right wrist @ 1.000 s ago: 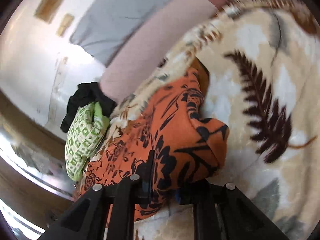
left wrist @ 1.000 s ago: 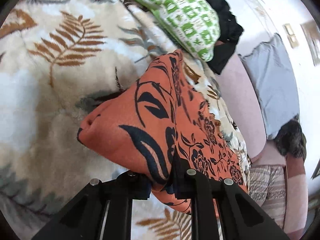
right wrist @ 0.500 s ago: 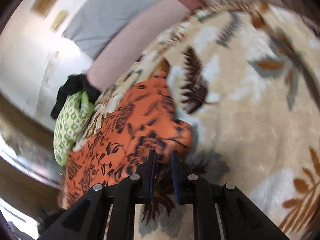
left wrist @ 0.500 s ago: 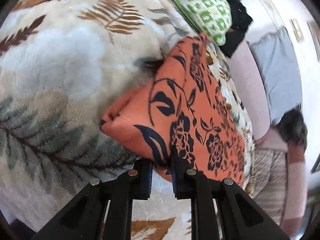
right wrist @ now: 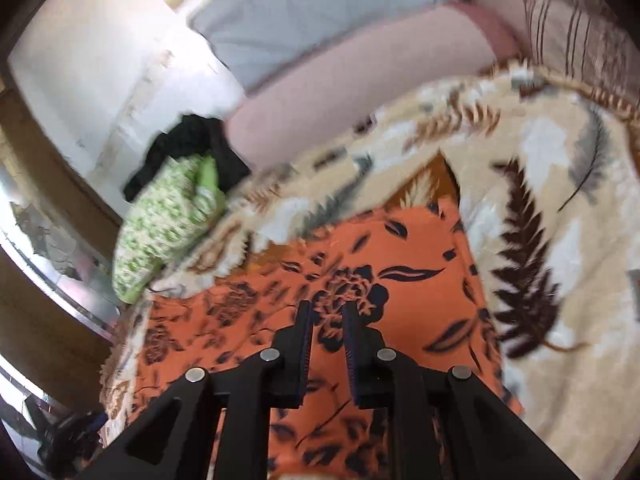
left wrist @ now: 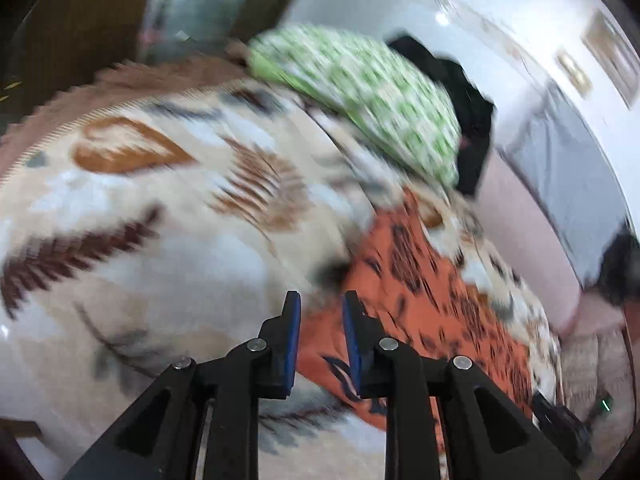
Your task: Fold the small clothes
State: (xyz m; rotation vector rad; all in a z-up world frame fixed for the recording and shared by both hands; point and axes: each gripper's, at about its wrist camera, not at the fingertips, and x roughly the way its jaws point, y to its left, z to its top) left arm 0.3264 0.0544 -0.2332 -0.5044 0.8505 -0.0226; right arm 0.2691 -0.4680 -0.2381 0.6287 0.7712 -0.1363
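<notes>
An orange garment with a dark floral print lies flat on a cream leaf-patterned blanket. My left gripper is open and empty, just above the garment's left edge. In the right wrist view the garment spreads wide under my right gripper, which is open and empty above its middle. The left view is blurred by motion.
A green-and-white patterned cloth and a black garment lie at the far end of the blanket; both also show in the right wrist view. A pink cushion and a grey pillow lie behind. A striped cloth lies at the top right.
Both grippers held the garment's folded edge, lowered it onto the blanket, then opened and let go. Both have pulled back and lifted; the garment now lies flat.
</notes>
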